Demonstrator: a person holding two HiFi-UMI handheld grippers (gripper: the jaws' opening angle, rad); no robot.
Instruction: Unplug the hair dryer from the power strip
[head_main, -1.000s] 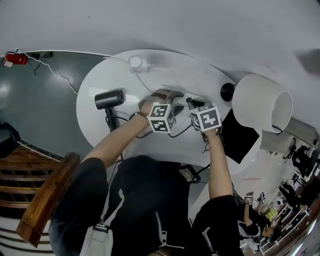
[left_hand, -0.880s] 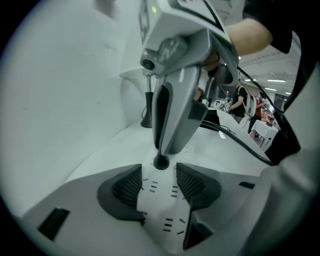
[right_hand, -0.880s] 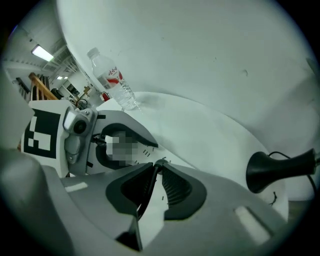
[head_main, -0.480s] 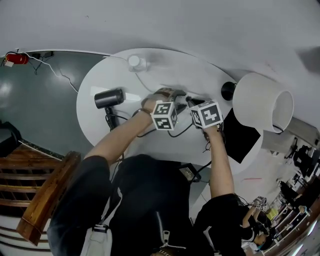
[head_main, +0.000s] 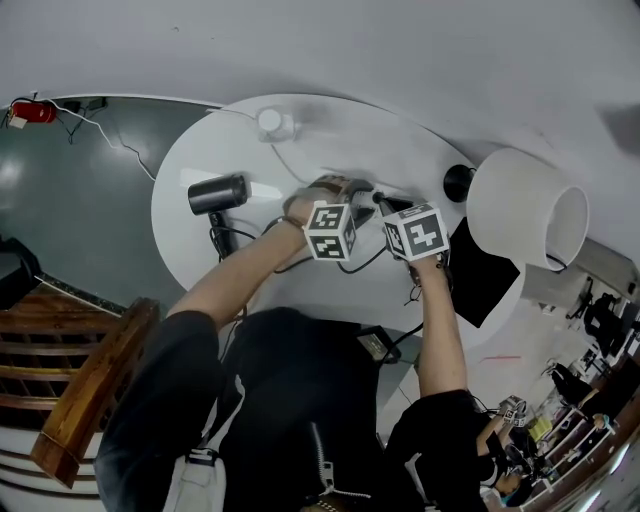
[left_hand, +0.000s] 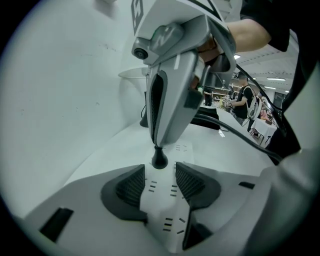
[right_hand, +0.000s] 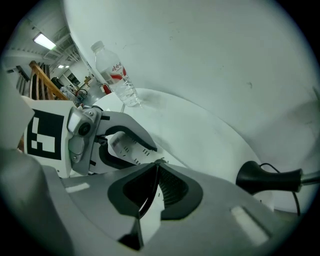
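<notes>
Black hair dryer (head_main: 218, 194) lies on its side at the left of the round white table (head_main: 330, 130), its handle turned toward us. We follow its thin black cord (right_hand: 148, 197) across the tabletop to the white power strip (left_hand: 162, 210), which lies flat near the table's middle with its rows of socket slots facing up. The small black plug (left_hand: 159, 159) stands upright in the strip, not yet pulled.
</notes>
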